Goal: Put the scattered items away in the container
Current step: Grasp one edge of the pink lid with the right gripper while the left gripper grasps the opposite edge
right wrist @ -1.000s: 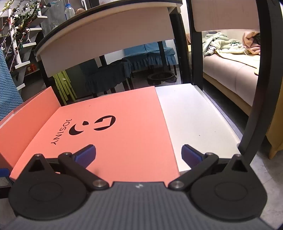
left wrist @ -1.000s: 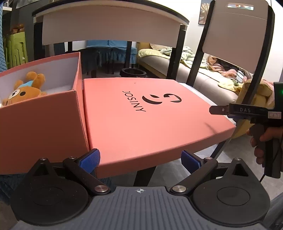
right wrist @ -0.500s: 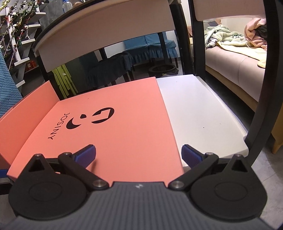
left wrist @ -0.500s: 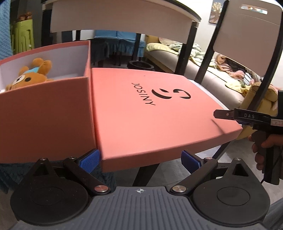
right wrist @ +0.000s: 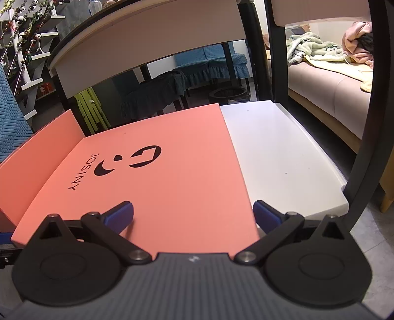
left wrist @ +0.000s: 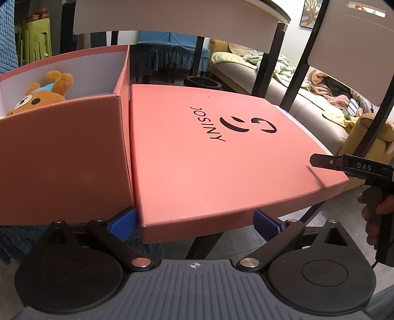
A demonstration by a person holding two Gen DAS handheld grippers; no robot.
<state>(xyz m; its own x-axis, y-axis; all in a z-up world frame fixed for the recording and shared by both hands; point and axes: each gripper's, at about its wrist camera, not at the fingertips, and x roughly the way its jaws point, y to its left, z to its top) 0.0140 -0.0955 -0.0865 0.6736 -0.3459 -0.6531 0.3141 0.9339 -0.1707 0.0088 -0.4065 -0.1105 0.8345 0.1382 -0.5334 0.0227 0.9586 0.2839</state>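
An open coral box (left wrist: 61, 152) stands at the left with a brown teddy bear (left wrist: 41, 94) inside. Its coral lid (left wrist: 209, 157), printed JOSINY, lies flat beside it on a white chair seat (right wrist: 283, 152). My left gripper (left wrist: 194, 225) is open just in front of the lid's near corner, with nothing between its blue pads (left wrist: 123, 225). My right gripper (right wrist: 193, 214) is open too. Its left finger hovers over the lid (right wrist: 172, 177) and its right finger sits just past the lid's right edge. The right gripper's tip (left wrist: 322, 160) also shows over the lid's right corner.
Two chair backs (left wrist: 172, 14) rise behind the box and lid. A sofa (left wrist: 307, 103) piled with blankets stands to the right. A person's hand (left wrist: 376, 211) holds the right gripper's handle. Green stools (right wrist: 91, 110) and blue-covered chairs (right wrist: 209, 64) stand farther back.
The left gripper has shifted left and slightly up, so box and lid sit further right in its view. The right gripper has edged forward over the lid. Both stay open.
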